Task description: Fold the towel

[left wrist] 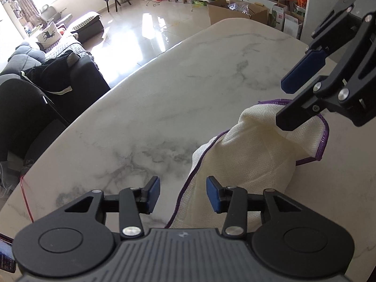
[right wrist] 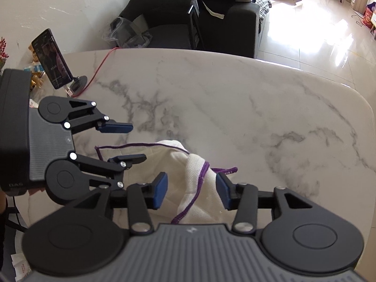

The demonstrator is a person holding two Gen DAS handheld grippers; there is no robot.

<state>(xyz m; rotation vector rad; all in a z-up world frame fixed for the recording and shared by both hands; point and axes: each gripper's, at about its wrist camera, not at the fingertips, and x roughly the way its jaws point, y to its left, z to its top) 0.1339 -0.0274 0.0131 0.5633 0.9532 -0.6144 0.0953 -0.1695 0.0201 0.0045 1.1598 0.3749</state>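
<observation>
A cream towel [left wrist: 253, 150] with a purple hem lies crumpled on the white marble table [left wrist: 164, 108]. My left gripper [left wrist: 183, 196] is open just above the towel's near-left edge, its hem running between the fingers. My right gripper [left wrist: 285, 104] is open over the towel's far end. In the right wrist view the right gripper [right wrist: 192, 192] is open around a raised fold of the towel [right wrist: 202, 188], and the left gripper [right wrist: 137, 142] is open over the towel's left part.
A phone [right wrist: 52, 58] on a stand with a red cable [right wrist: 101, 63] sits at the table's far left corner. A dark chair [right wrist: 169, 16] and sofa stand beyond the table edge. A cardboard box [left wrist: 235, 11] sits on the floor.
</observation>
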